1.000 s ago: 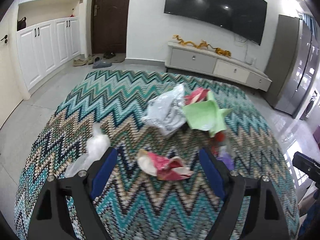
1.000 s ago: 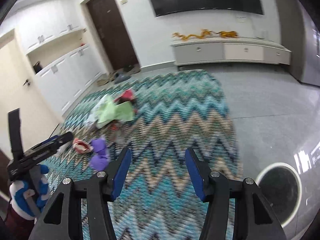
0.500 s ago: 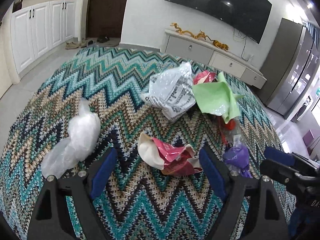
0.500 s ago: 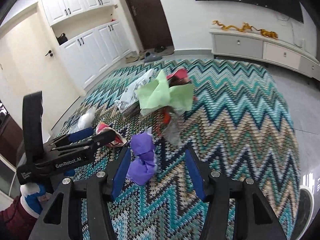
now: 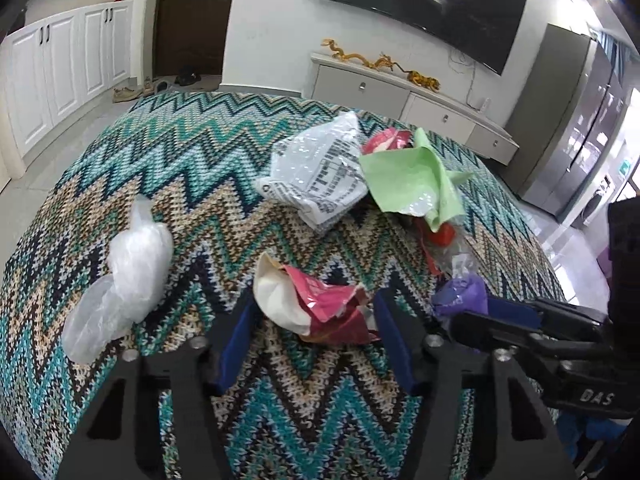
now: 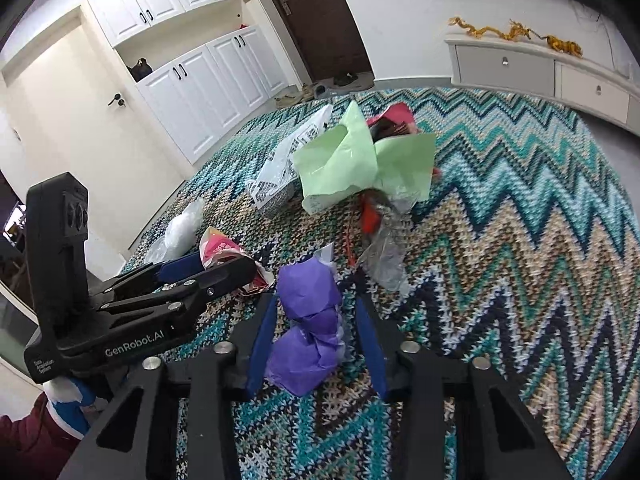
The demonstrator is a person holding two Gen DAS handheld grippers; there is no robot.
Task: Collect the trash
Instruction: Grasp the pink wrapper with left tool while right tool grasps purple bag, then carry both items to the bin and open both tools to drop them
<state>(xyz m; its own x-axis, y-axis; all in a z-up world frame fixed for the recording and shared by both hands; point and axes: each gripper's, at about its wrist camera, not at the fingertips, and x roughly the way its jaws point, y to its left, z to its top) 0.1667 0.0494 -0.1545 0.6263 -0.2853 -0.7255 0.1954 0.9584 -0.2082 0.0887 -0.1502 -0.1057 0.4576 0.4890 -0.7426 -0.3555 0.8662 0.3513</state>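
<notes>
White cabinets [image 5: 64, 68], dark door [image 6: 316, 20], zigzag rug [image 5: 168, 168].

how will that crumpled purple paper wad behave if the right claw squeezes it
The crumpled purple paper wad will probably crush inward: its folds look thin and soft. It is likely light, so it should lift easily. Loose white scraps at its edge may drop onto the zigzag rug.

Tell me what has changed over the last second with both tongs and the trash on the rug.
Both tongs came down toward the zigzag rug and have just been closing: the left tongs now straddle the crumpled red-and-white wrapper, the right tongs the crumpled purple paper wad. Whether the pads already press is unclear. The green paper, printed white bag and clear plastic bag stayed put.
</notes>
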